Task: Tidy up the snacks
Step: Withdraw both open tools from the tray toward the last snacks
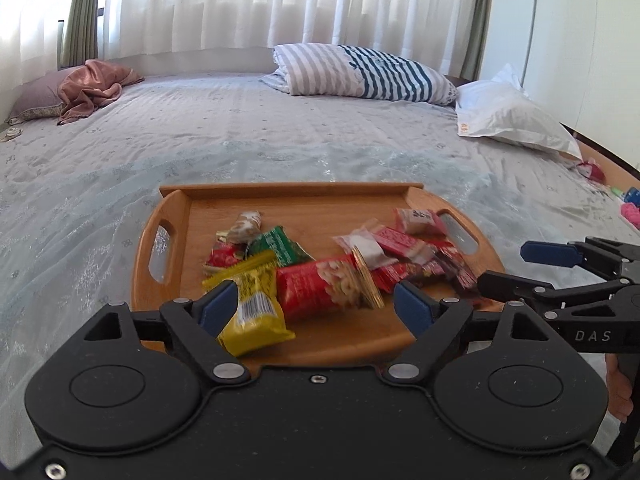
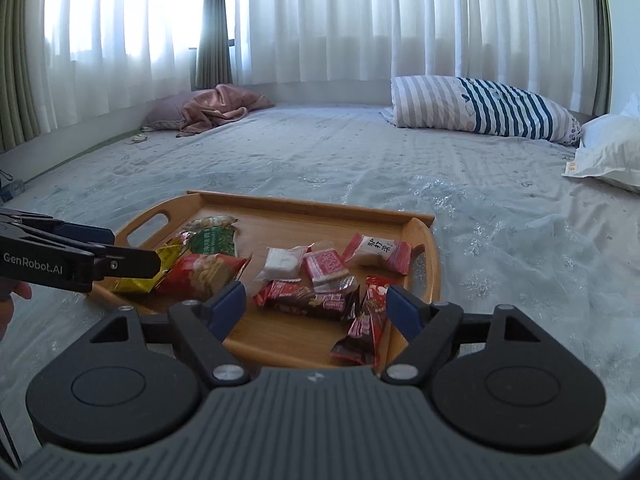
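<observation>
A wooden tray (image 1: 288, 191) with handle cut-outs lies on the bed and holds several snack packets. On its left side lie a yellow packet (image 1: 252, 312), a red packet (image 1: 320, 288) and a green packet (image 1: 280, 244). On its right side are red-and-white wrapped sweets (image 1: 420, 220). My left gripper (image 1: 316, 306) hovers open over the tray's near edge, above the yellow and red packets, gripping nothing. In the right wrist view, my right gripper (image 2: 316, 304) stands open over dark red packets (image 2: 312, 300) near the tray (image 2: 304, 202). Each gripper shows in the other's view: right gripper (image 1: 504, 266), left gripper (image 2: 134, 249).
The grey bedspread (image 1: 240, 140) stretches all around the tray. A striped folded quilt (image 1: 360, 72) and a white pillow (image 1: 508, 116) lie at the far right, a pink blanket (image 1: 96, 88) at the far left. Small toys (image 1: 628, 204) sit by the bed's right edge. Curtains hang behind.
</observation>
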A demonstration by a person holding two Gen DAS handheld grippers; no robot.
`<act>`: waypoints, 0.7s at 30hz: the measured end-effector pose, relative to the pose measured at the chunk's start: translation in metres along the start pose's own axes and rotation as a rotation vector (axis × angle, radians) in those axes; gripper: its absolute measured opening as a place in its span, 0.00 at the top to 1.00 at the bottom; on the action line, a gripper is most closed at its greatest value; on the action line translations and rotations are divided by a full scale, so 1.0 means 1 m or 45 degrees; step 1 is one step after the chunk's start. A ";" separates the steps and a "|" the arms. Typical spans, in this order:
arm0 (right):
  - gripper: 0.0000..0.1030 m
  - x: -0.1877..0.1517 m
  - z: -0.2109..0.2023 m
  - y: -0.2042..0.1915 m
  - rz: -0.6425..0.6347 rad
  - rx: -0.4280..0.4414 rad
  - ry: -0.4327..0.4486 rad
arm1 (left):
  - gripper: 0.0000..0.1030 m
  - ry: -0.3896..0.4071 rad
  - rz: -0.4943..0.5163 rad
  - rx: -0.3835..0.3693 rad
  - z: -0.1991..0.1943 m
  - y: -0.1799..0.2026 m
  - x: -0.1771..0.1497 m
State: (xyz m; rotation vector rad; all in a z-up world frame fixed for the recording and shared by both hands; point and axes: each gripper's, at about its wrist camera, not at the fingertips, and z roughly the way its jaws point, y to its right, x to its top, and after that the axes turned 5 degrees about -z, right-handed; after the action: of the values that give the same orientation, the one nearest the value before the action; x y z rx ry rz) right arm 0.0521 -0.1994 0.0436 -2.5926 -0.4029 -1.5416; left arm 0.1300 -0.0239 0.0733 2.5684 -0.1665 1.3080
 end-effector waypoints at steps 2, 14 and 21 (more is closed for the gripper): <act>0.15 -0.005 -0.005 -0.003 -0.031 -0.019 0.008 | 0.16 0.002 0.021 -0.019 -0.007 0.005 -0.009; 0.14 -0.034 -0.017 -0.006 -0.112 -0.053 -0.028 | 0.14 -0.086 0.067 -0.073 -0.015 0.027 -0.053; 0.13 -0.044 -0.027 -0.008 -0.163 -0.074 -0.035 | 0.14 -0.120 0.181 -0.098 -0.011 0.044 -0.076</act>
State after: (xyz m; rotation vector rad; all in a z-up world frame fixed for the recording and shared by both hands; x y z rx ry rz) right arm 0.0076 -0.2054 0.0181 -2.6827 -0.5443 -1.5810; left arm 0.0671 -0.0642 0.0260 2.5948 -0.4155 1.2020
